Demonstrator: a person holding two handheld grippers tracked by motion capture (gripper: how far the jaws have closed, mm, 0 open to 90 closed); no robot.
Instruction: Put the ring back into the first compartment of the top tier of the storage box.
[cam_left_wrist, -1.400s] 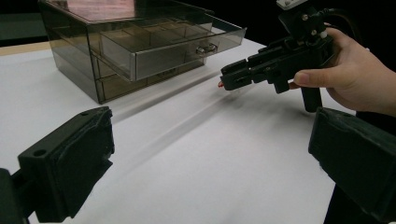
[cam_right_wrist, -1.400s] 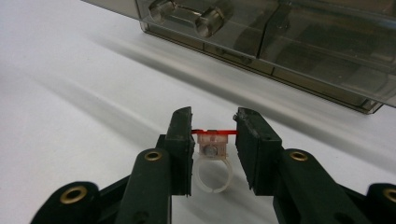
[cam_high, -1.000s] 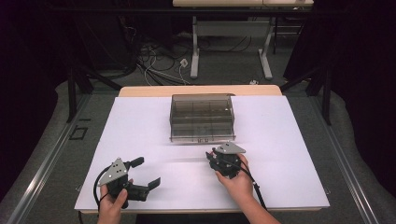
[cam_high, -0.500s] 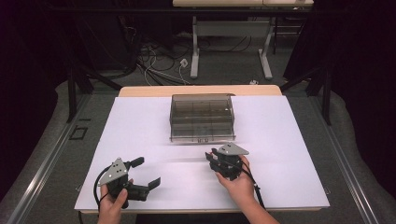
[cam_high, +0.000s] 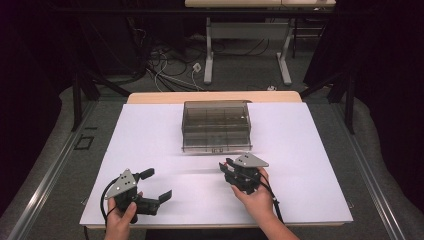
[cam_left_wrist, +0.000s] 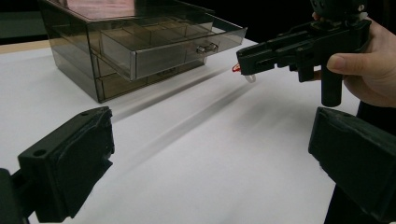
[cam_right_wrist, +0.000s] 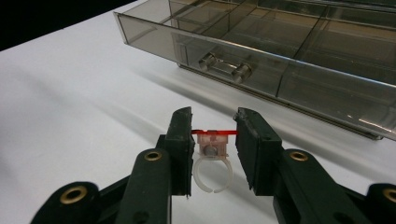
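- The smoky clear drawer box (cam_high: 216, 126) stands toward the far edge of the white table (cam_high: 310, 150), about midway between its left and right edges.
- One drawer (cam_right_wrist: 261, 51) is pulled out toward the near edge; its inside is split into compartments, and a small two-post handle (cam_right_wrist: 224, 66) sits on its front.
- The right gripper (cam_right_wrist: 213, 135), near the middle of the table, is clenched on a small toy ring (cam_right_wrist: 212, 161): a clear open band with a red flat top caught between the pads.
- Ring and jaws hover just short of the drawer front, with bare table between them.
- The left gripper (cam_high: 152, 186) sits by the near left corner, jaws spread wide with nothing between them.
- No label or writing can be read on the box or ring.
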